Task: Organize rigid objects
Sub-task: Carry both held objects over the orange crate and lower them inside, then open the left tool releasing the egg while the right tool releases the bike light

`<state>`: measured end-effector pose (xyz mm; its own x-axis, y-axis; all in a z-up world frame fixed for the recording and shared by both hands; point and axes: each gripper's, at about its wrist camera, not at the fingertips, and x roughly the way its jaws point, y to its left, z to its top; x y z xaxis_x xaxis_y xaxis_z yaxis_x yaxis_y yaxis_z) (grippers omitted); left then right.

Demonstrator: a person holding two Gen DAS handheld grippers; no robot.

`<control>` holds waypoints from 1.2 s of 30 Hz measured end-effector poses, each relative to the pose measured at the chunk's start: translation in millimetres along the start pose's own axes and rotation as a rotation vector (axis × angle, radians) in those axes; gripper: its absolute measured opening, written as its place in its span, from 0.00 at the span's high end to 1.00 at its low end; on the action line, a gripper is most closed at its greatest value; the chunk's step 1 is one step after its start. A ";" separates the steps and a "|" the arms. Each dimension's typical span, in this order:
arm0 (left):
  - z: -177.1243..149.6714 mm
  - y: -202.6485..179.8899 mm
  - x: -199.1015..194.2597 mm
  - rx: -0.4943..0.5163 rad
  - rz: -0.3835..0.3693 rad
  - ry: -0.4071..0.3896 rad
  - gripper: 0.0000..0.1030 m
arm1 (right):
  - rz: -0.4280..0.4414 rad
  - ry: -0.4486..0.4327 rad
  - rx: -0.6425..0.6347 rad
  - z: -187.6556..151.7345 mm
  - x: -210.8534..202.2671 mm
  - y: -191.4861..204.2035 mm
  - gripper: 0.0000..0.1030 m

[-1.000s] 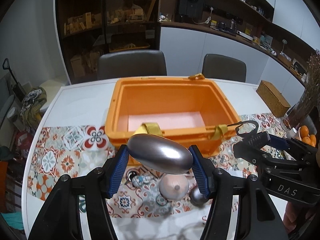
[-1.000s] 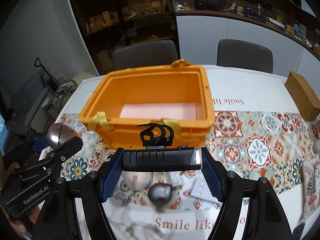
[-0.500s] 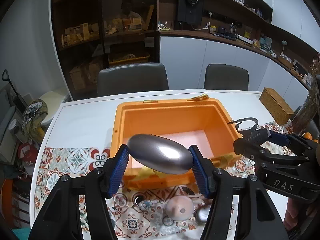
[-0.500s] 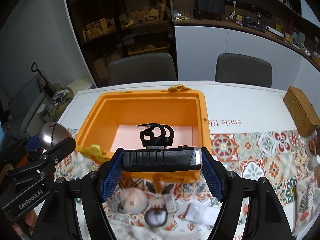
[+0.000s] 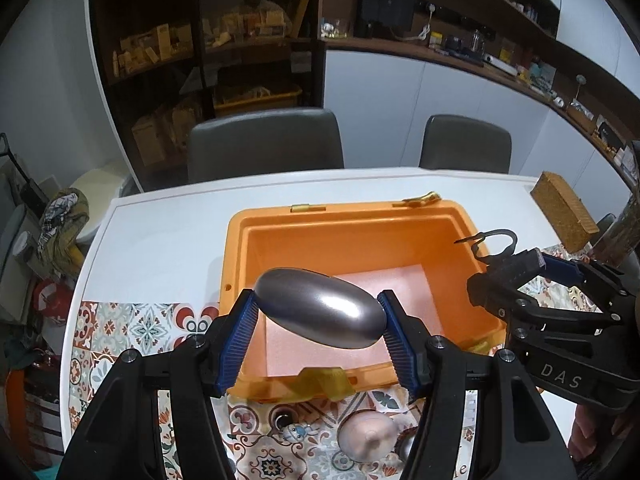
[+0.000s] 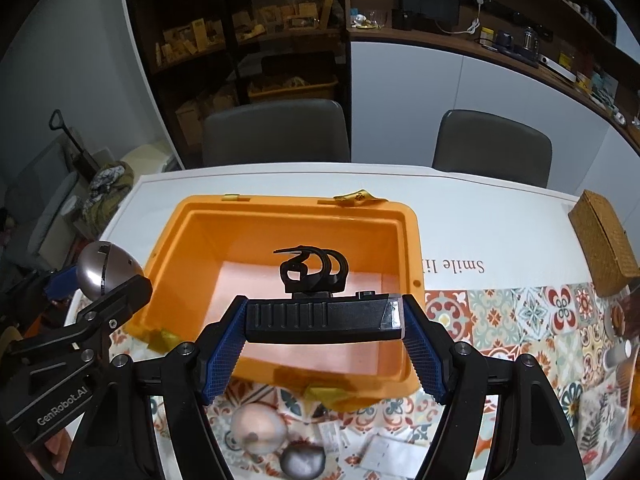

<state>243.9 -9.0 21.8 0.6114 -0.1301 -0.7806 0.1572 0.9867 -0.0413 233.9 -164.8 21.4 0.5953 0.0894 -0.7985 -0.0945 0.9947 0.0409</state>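
Left claw (image 5: 318, 322) grips metal ovoid (image 5: 320, 313), long axis crosswise, over bin (image 5: 236, 264). Right claw (image 6: 324, 334) clamps black bar (image 6: 322, 318), also over bin.

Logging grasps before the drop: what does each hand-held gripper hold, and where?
Left hand-held gripper: silver egg-shaped object, by its two ends. Right hand-held gripper: black bar-shaped device, by its ends.

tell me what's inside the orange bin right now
Only a bare pinkish floor shows inside the orange bin. The black holder in the right gripper and the silver egg-shaped object cover part of that floor.
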 end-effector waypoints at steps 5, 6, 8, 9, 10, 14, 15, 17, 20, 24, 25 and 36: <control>1.9 0.7 20.1 0.004 0.006 0.050 0.41 | -0.012 0.051 0.000 1.3 19.5 0.2 0.29; 1.8 0.8 23.9 0.006 0.012 0.058 0.41 | -0.015 0.062 -0.001 0.7 22.9 0.6 0.29; 0.2 1.2 30.5 0.011 0.022 0.074 0.41 | -0.019 0.084 -0.003 -0.6 30.3 1.5 0.29; -1.0 1.2 34.8 0.011 0.027 0.087 0.41 | -0.022 0.094 -0.005 -1.7 34.1 1.8 0.29; -2.0 2.1 37.7 0.010 0.027 0.096 0.41 | -0.023 0.100 -0.006 -2.7 36.4 1.9 0.29; -6.9 4.6 48.6 -0.002 0.022 0.135 0.41 | -0.026 0.128 -0.007 -6.4 47.1 1.7 0.29; -7.8 5.1 49.6 -0.004 0.021 0.140 0.41 | -0.025 0.134 -0.007 -7.4 49.1 1.6 0.29; -9.1 5.3 51.7 -0.001 0.021 0.145 0.41 | -0.024 0.142 -0.006 -7.7 51.6 1.0 0.29; -9.4 6.3 57.9 -0.004 0.026 0.165 0.41 | -0.023 0.152 -0.004 -7.2 55.6 0.2 0.29; -10.4 8.2 67.4 -0.017 0.016 0.203 0.41 | -0.019 0.167 -0.005 -7.1 61.1 0.2 0.29; -10.6 8.3 70.4 -0.015 0.019 0.209 0.40 | -0.020 0.171 -0.006 -6.7 62.3 0.1 0.29; -11.6 7.1 88.1 -0.011 0.039 0.258 0.38 | -0.035 0.181 -0.015 -5.8 69.9 3.5 0.28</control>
<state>289.9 -12.3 -54.5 0.3981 -0.0641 -0.9151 0.1285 0.9916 -0.0136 270.5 -155.4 -37.8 0.4449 0.0432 -0.8945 -0.0892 0.9960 0.0037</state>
